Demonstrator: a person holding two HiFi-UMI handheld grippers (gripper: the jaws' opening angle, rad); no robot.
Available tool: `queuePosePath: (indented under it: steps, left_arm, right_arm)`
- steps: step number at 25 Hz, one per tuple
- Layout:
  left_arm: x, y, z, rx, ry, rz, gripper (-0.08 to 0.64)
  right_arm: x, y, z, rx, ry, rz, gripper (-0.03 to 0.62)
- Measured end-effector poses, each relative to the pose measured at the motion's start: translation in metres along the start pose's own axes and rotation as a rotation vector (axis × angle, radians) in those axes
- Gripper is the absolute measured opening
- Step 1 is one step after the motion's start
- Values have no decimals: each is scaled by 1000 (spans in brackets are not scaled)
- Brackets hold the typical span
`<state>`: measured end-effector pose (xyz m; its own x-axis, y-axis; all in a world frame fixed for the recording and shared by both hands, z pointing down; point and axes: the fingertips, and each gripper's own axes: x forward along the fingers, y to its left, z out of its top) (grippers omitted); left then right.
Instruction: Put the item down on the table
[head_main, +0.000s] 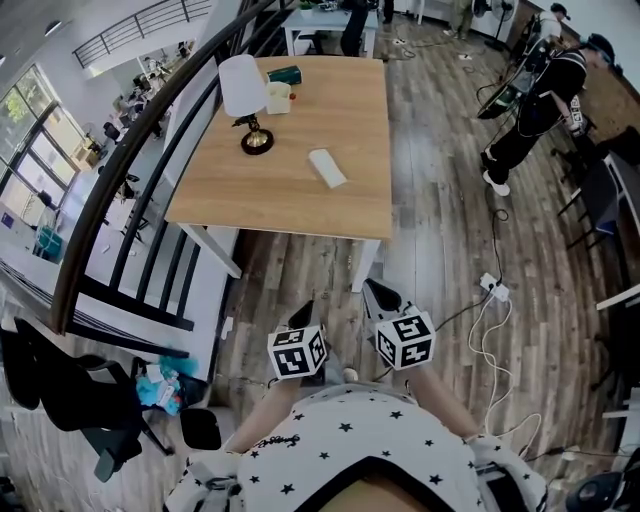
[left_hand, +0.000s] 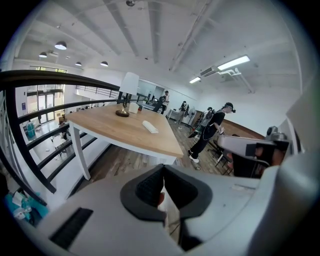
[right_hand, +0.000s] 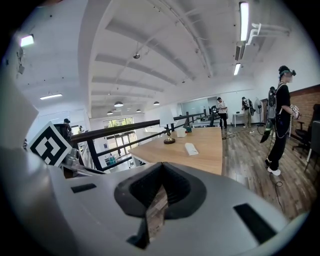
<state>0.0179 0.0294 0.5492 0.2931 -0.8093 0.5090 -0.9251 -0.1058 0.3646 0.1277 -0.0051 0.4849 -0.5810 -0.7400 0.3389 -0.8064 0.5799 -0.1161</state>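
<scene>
A flat white item (head_main: 327, 167) lies on the wooden table (head_main: 290, 190), right of the lamp; it also shows as the white item (left_hand: 149, 126) in the left gripper view and the white item (right_hand: 191, 148) in the right gripper view. Both grippers hang low in front of the person's body, well short of the table, over the wood floor. My left gripper (head_main: 303, 312) is shut, its jaws (left_hand: 163, 170) meeting with nothing between them. My right gripper (head_main: 378, 296) is also shut and empty (right_hand: 161, 167).
On the table's far part stand a white-shaded lamp (head_main: 245, 100), a cup (head_main: 278, 97) and a green box (head_main: 285, 73). A black railing (head_main: 150, 200) runs along the table's left side. A person (head_main: 540, 100) stands at the right. Cables (head_main: 490, 320) lie on the floor.
</scene>
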Motion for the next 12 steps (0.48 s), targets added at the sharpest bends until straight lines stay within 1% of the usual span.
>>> queuePosePath:
  steps: [6, 12]
  left_arm:
    - [-3, -4, -2, 3, -5, -6, 14]
    - [-2, -5, -5, 2, 5, -8, 14]
  right_arm:
    - [-7, 4, 1, -18, -11, 17, -6]
    - [-5, 17, 0, -19, -17, 98, -6]
